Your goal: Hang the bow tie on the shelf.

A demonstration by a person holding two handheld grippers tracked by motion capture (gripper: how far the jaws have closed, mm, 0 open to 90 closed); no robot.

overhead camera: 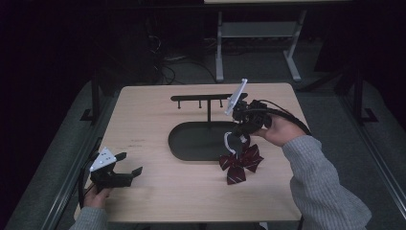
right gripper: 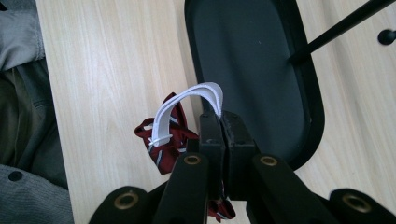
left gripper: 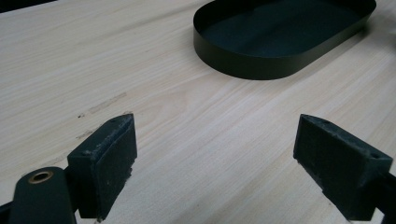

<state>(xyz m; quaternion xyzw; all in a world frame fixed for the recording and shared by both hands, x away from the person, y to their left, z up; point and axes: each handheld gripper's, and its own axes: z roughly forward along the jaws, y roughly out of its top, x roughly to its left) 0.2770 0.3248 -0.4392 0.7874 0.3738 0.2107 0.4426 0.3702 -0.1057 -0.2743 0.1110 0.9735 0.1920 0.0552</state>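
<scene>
High view: the right hand-held gripper [overhead camera: 239, 129] hangs over the right end of the black oval tray [overhead camera: 191, 143], which sits near the middle of the counter [overhead camera: 143, 115]. Its jaws are pressed together on a white strap [overhead camera: 229, 142] of a dark red striped bow tie [overhead camera: 241, 164], which lies on the counter just off the tray's right end, toward the near edge. A black hook stand [overhead camera: 209, 103] rises from the tray's far side. The left hand-held gripper [overhead camera: 125, 165] rests near the counter's near left corner, jaws apart with nothing between them.

Left gripper view: the two black jaws stand wide apart above bare wood, and the tray [left gripper: 243, 60] lies well ahead of them.

Right gripper view: the jaws are clamped on the white strap [right gripper: 187, 105], which loops up and over to the bow tie [right gripper: 170, 140] below, beside the tray's rim [right gripper: 317, 116]. The stand's post [right gripper: 336, 30] slants up from the tray.
</scene>
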